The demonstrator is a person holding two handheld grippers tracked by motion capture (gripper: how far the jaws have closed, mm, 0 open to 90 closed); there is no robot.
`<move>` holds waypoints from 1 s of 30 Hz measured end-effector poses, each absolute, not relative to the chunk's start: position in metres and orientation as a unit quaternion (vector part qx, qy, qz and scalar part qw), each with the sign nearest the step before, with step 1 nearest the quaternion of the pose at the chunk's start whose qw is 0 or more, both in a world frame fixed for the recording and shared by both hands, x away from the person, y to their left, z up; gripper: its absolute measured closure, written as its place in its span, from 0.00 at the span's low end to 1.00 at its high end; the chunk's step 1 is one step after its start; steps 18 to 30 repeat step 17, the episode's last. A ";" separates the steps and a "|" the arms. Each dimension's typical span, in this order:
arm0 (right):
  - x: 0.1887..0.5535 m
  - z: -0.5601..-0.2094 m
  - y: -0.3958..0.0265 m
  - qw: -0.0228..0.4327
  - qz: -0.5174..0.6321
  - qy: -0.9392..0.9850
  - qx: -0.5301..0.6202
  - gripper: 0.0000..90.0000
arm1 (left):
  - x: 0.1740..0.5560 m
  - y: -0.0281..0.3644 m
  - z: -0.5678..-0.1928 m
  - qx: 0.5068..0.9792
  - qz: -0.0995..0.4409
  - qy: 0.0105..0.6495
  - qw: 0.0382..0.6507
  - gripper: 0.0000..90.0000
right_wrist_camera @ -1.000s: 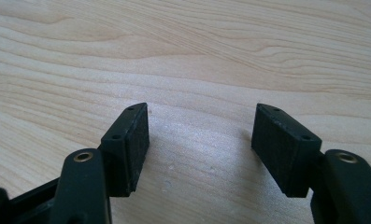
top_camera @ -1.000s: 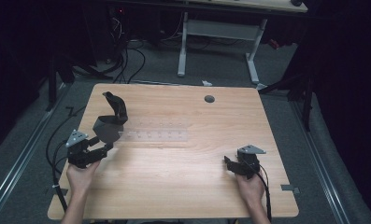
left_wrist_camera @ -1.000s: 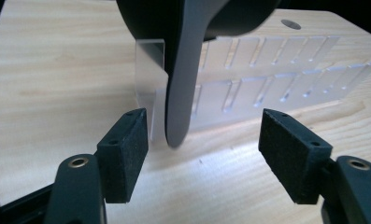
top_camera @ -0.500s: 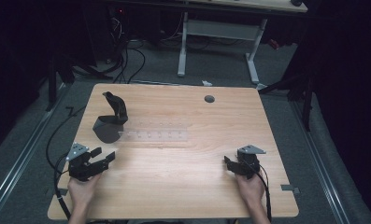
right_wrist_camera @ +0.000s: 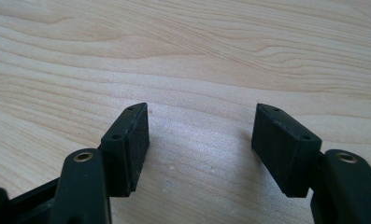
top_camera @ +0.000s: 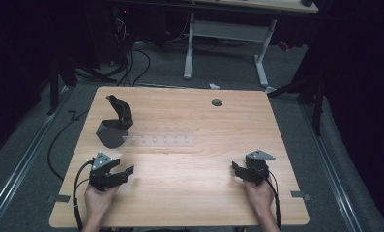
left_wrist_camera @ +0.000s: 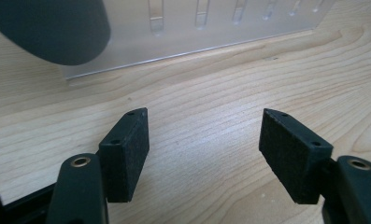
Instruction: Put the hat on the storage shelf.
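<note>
A dark grey rounded stand with a curved black arm rises at the table's left; its base fills the top left of the left gripper view. A clear plastic strip with a row of slots lies flat beside it, also ahead of the left jaws. My left gripper sits low near the front left, jaws wide apart over bare wood, a short way in front of the stand. My right gripper rests at the front right, open over bare wood.
The wooden table has a round grey cable port near its far edge. Cables trail from both grippers over the front edge. A white desk frame and floor cables stand beyond the table.
My left gripper has drawn back from the dark stand toward the table's front and sunk lower, jaws staying wide. The right gripper and the stand have not moved.
</note>
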State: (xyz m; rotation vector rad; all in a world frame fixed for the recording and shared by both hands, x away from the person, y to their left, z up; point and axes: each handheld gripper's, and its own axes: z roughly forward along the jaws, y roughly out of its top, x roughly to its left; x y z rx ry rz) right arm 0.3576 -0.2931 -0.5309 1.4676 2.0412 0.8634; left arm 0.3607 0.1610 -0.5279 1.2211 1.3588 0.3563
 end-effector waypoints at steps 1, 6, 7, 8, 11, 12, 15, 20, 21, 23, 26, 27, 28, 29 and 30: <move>0.358 -0.531 -0.293 0.239 0.315 0.746 0.536 0.41 | 0.362 0.159 -0.529 0.528 0.154 0.586 0.595 0.38; 0.358 -0.531 -0.293 0.240 0.315 0.746 0.536 0.41 | 0.364 0.152 -0.538 0.545 0.168 0.580 0.581 0.38; 0.358 -0.531 -0.293 0.240 0.315 0.746 0.536 0.41 | 0.364 0.151 -0.539 0.546 0.170 0.581 0.579 0.38; 0.358 -0.531 -0.293 0.240 0.315 0.746 0.536 0.41 | 0.365 0.150 -0.542 0.552 0.170 0.581 0.573 0.38; 0.358 -0.531 -0.293 0.240 0.315 0.746 0.536 0.41 | 0.367 0.145 -0.545 0.567 0.181 0.585 0.551 0.36; 0.357 -0.531 -0.293 0.239 0.315 0.745 0.537 0.41 | 0.366 0.143 -0.546 0.575 0.190 0.579 0.546 0.36; 0.358 -0.531 -0.293 0.240 0.315 0.746 0.535 0.41 | 0.366 0.142 -0.547 0.580 0.192 0.575 0.544 0.34; 0.358 -0.531 -0.293 0.239 0.315 0.746 0.536 0.41 | 0.366 0.142 -0.547 0.581 0.192 0.575 0.544 0.33; 0.358 -0.531 -0.293 0.239 0.315 0.746 0.536 0.41 | 0.366 0.142 -0.547 0.581 0.192 0.575 0.544 0.33; 0.358 -0.531 -0.293 0.239 0.315 0.746 0.536 0.41 | 0.366 0.142 -0.547 0.581 0.192 0.575 0.544 0.33; 0.358 -0.531 -0.293 0.239 0.315 0.746 0.536 0.41 | 0.366 0.142 -0.547 0.581 0.192 0.575 0.544 0.33; 0.358 -0.531 -0.293 0.239 0.315 0.746 0.536 0.41 | 0.366 0.142 -0.547 0.581 0.192 0.575 0.544 0.33; 0.358 -0.531 -0.293 0.239 0.315 0.746 0.536 0.41 | 0.366 0.142 -0.547 0.581 0.192 0.575 0.544 0.33; 0.358 -0.531 -0.293 0.239 0.315 0.746 0.536 0.41 | 0.366 0.142 -0.547 0.581 0.192 0.575 0.544 0.33; 0.358 -0.531 -0.293 0.239 0.315 0.746 0.536 0.41 | 0.366 0.142 -0.547 0.581 0.192 0.575 0.544 0.33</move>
